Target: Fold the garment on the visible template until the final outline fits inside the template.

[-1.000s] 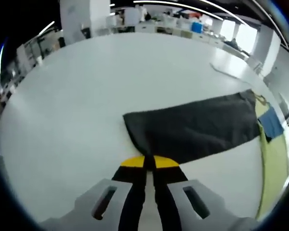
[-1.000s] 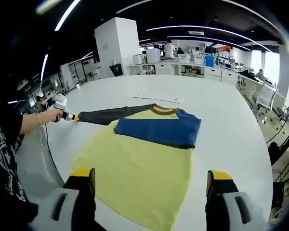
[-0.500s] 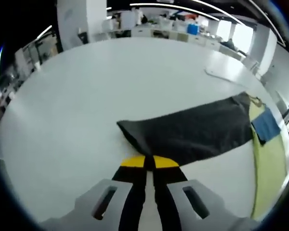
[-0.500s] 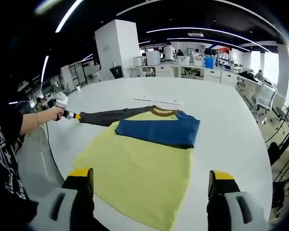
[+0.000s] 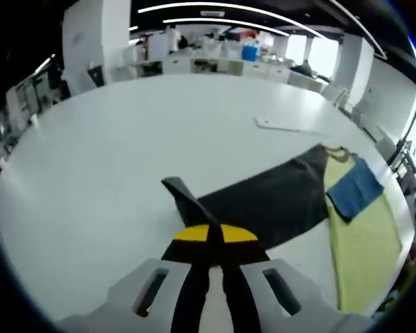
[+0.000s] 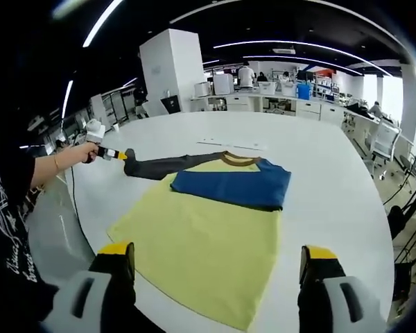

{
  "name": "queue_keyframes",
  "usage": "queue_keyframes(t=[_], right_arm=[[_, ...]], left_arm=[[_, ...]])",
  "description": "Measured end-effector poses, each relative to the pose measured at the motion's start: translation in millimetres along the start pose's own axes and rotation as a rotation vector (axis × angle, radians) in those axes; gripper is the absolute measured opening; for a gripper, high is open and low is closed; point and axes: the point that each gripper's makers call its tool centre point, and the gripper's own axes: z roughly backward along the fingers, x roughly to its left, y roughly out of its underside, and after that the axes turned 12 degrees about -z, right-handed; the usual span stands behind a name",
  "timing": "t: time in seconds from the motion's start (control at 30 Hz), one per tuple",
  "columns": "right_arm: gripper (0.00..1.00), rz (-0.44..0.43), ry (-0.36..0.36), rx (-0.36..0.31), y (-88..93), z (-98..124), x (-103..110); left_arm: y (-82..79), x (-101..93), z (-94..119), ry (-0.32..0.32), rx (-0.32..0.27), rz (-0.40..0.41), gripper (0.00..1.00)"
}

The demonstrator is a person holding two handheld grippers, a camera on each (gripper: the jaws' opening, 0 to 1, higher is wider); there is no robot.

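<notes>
A yellow shirt (image 6: 201, 246) lies flat on the white table (image 6: 319, 180), with its blue sleeve (image 6: 232, 187) folded across the chest. Its dark grey sleeve (image 5: 263, 205) stretches out to the side. My left gripper (image 5: 211, 232) is shut on the cuff end of that grey sleeve, which is lifted and curled up off the table; the same gripper (image 6: 114, 154) appears held in a hand at the left of the right gripper view. My right gripper (image 6: 218, 260) hangs open above the shirt's hem, holding nothing.
A thin white strip (image 6: 232, 145) lies on the table beyond the collar. A person's arm and black shirt (image 6: 14, 229) stand at the table's left edge. Desks and people fill the far background.
My left gripper has lifted the grey sleeve's cuff and carried it toward the shirt body, so the sleeve is shorter and bunched. The right gripper has stayed put.
</notes>
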Motion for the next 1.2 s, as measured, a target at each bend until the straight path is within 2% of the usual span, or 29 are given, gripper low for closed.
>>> queue_keyframes(t=[0.2,0.3,0.4,0.5,0.9,1.2], right_arm=[[1.00,-0.007,0.001,0.001,4.1,1.8,0.7],[1.00,-0.008,-0.012,0.006,8.2,0.9,5.1],[1.00,0.009,-0.023,0.015,12.0,0.1,10.1],[1.00,0.031,-0.021,0.026,14.5,-0.1,11.1],[1.00,0.030,-0.025,0.010,12.4,3.0,2.8],[1.00,0.042,-0.044,0.022,15.9,-1.1,6.7]], left_arm=[[-22.7,-23.4,-3.1,0.048,-0.037,-0.015,0.01],[-28.8,-32.7,-6.1,0.063,-0.045,-0.012,0.01],[-38.8,-48.3,-7.2,0.083,-0.065,-0.044,0.01],[-48.9,-63.5,-8.7,0.109,-0.086,-0.041,0.01],[-81.5,-121.1,-13.3,0.220,-0.147,-0.046,0.01],[-100.6,-162.3,-17.9,0.292,-0.169,-0.045,0.01]])
